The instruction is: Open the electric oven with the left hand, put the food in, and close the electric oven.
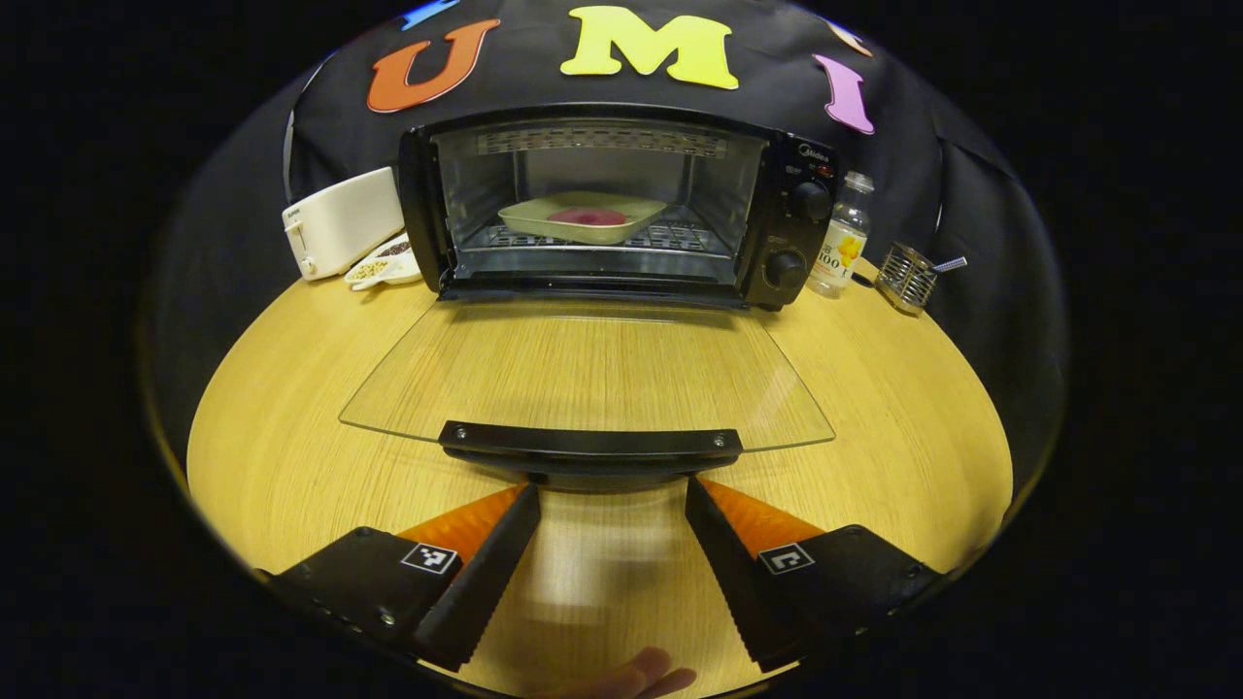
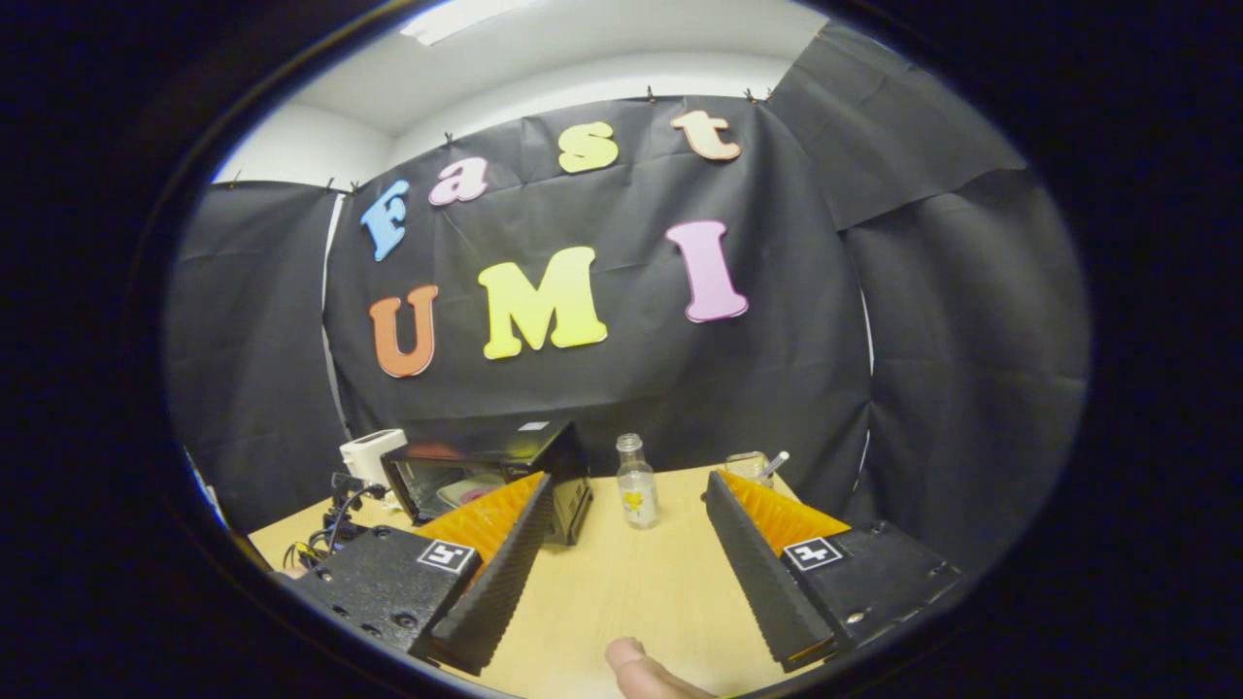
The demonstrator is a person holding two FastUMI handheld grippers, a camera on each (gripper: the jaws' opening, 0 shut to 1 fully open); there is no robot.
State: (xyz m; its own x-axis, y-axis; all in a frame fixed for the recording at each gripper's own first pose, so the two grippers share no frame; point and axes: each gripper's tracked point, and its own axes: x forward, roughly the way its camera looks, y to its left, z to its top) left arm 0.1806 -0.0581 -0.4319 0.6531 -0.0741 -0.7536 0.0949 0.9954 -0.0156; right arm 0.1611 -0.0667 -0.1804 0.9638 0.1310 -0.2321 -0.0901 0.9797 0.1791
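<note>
Food, a pink slab in a pale green tray [image 1: 583, 217], sits inside the black electric oven [image 1: 621, 204], so we next lift its flat glass door [image 1: 583, 374] with our wide-spread left tool [image 1: 612, 544].

At the top centre of the frame the oven [image 1: 621, 209] stands with its glass door [image 1: 587, 374] folded flat over the worktop [image 1: 282, 427]. Inside, a tray [image 1: 583, 216] holding pink food [image 1: 588, 216] sits on the rack. The door's handle [image 1: 589, 449] lies just beyond the left claw [image 1: 612, 510], whose 2 fingers [image 1: 495, 573] are spread apart with nothing between them. At upper left are a toaster [image 1: 340, 223] and a dish [image 1: 384, 267]; at upper right, a bottle [image 1: 842, 238] and a wire holder [image 1: 906, 277].
</note>
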